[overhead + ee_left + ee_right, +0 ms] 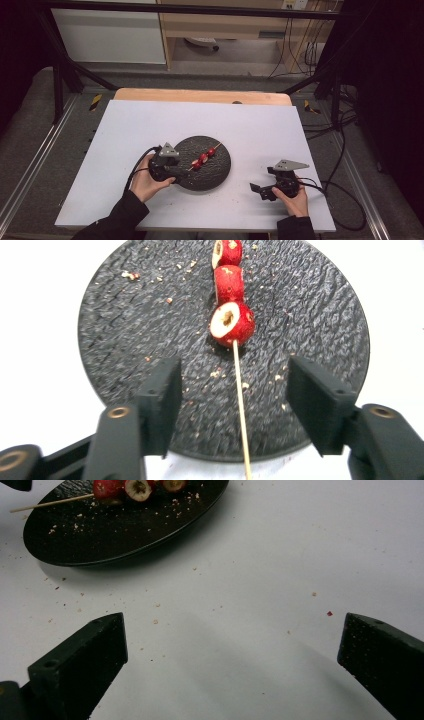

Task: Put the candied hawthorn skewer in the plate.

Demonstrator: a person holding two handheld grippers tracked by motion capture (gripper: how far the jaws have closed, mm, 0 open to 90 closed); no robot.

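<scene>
While the left gripper (172, 165) sits at the 9 o'clock rim of the black plate (222, 172), its jaws stand apart with the bare end of the skewer (240, 400) running between them, neither pad touching the stick. No earlier look is on hand, so I say nothing of how they got that way. From the high view the skewer lies on the plate with its long axis running from about 8 o'clock up toward 2 o'clock, the red fruit pieces (204, 157) threaded near the plate's middle and the bare stick pointing back at the left hand. In the left gripper view the stick comes straight down toward 6 o'clock, slightly right of centre in the gap. The right gripper (260, 190) rests on the white table (125, 125) well off at the plate's 4 o'clock, jaws wide and holding nothing. I judge the left hand far the nearer one for any grasp.
</scene>
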